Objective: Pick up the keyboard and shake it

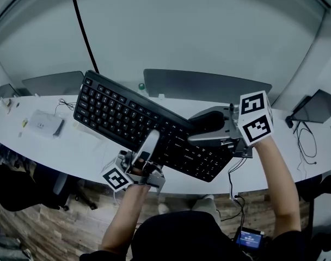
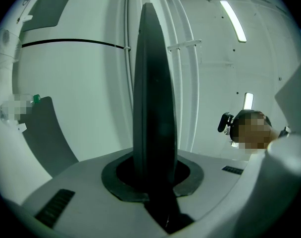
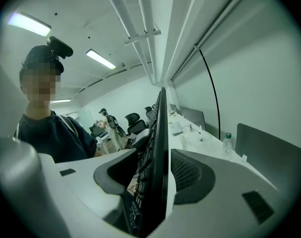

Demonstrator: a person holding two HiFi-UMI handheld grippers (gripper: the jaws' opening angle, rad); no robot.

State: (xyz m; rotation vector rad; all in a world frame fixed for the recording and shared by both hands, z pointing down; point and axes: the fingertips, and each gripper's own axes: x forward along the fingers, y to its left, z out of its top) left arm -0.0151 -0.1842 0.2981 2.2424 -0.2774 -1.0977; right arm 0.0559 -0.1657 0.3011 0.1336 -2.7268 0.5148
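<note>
A black keyboard (image 1: 116,110) hangs tilted above the white desk (image 1: 84,145), its left end higher and farther away. My left gripper (image 1: 148,147) is shut on its near long edge, around the middle. In the left gripper view the keyboard (image 2: 153,83) stands edge-on between the closed jaws of the left gripper (image 2: 153,180). My right gripper (image 1: 201,130) is at the keyboard's right end, its jaws straddling the far edge. In the right gripper view the keyboard (image 3: 160,152) runs edge-on between the wide jaws of the right gripper (image 3: 158,182), and a gap shows beside one pad.
Grey divider panels (image 1: 206,86) stand along the back of the desk, with a green-capped bottle (image 1: 141,86) between them. A white box (image 1: 44,124) lies at the left. A laptop (image 1: 322,105) and cables (image 1: 302,137) are at the right. A black cable (image 1: 81,26) runs up the wall.
</note>
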